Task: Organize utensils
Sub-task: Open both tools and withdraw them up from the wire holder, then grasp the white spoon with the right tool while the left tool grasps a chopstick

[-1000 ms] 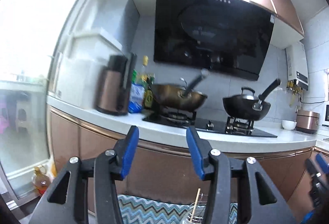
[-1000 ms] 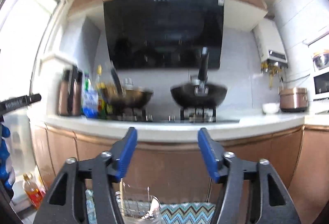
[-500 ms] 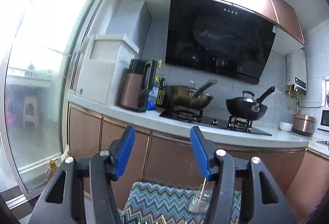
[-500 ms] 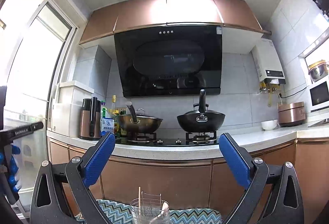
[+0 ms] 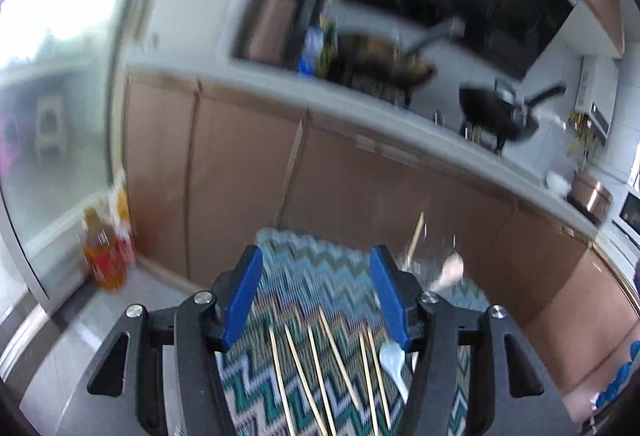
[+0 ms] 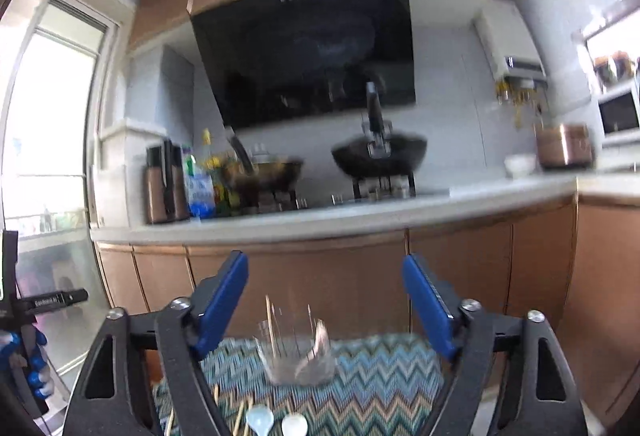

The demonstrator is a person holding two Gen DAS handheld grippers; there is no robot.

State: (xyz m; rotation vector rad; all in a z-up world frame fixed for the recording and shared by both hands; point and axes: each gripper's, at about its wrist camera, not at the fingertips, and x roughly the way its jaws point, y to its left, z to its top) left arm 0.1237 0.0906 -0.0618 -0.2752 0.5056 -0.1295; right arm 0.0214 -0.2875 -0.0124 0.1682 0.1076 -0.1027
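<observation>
A small table under a zigzag cloth carries several wooden chopsticks and a white plastic spoon. A clear glass cup at its far side holds one chopstick and a spoon; it also shows in the left wrist view. Two white spoons lie at the near edge in the right wrist view. My left gripper is open and empty above the chopsticks. My right gripper is open wide and empty, in front of the cup.
Brown kitchen cabinets and a white counter stand behind the table, with two woks on the stove. Oil bottles stand on the floor at the left by a glass door. The left gripper's handle shows at the left edge of the right view.
Both cameras have tilted down towards the table, so the chopsticks and spoons have come into view. Both grippers stay open; the right one had widened half a second ago.
</observation>
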